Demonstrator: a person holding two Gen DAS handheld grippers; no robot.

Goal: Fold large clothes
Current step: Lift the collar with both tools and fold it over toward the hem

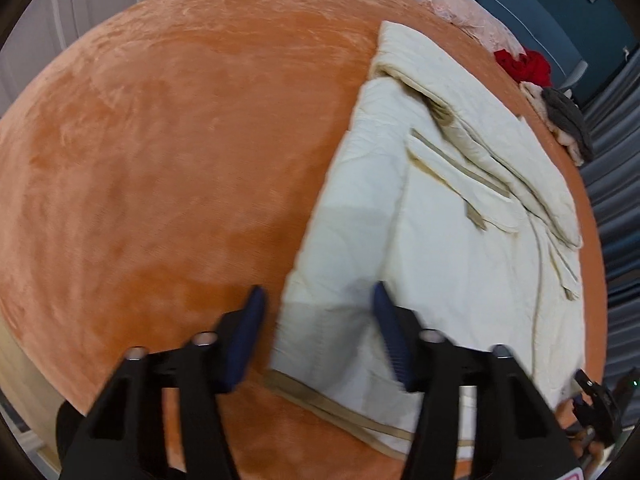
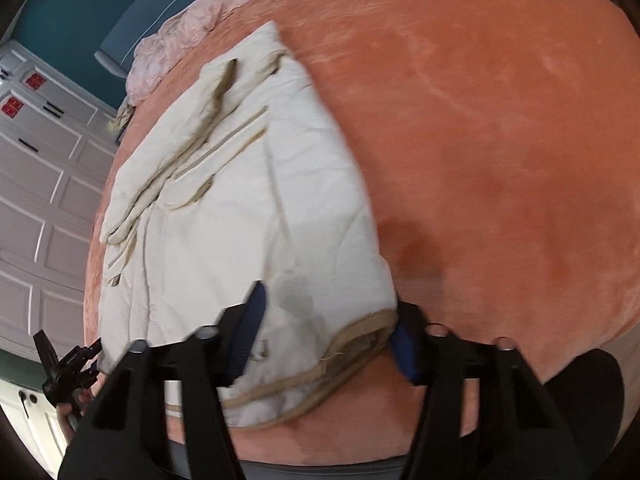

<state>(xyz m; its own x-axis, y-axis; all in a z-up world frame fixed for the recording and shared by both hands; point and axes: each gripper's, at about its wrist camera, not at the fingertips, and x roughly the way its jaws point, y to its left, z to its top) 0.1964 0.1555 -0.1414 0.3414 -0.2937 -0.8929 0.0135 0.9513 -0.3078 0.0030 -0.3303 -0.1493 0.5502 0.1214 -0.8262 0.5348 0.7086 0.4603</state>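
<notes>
A large cream padded coat (image 1: pixel 440 240) with tan trim lies flat on an orange plush bed cover (image 1: pixel 160 160), sleeves folded across its body. My left gripper (image 1: pixel 318 320) is open just above the coat's near hem corner, one finger over the cover, one over the coat. In the right wrist view the coat (image 2: pixel 248 208) fills the left half. My right gripper (image 2: pixel 328 328) is open, its fingers straddling the coat's tan-trimmed hem corner (image 2: pixel 360 332). The left gripper also shows there at the far left (image 2: pixel 68 368).
A crumpled pink quilt (image 1: pixel 452 4) lies at the bed's far end. A red garment (image 1: pixel 524 66) and a grey and beige pile (image 1: pixel 568 124) sit by the far edge. White wardrobe doors (image 2: pixel 36 184) stand beside the bed. The right gripper shows at the lower right (image 1: pixel 600 404).
</notes>
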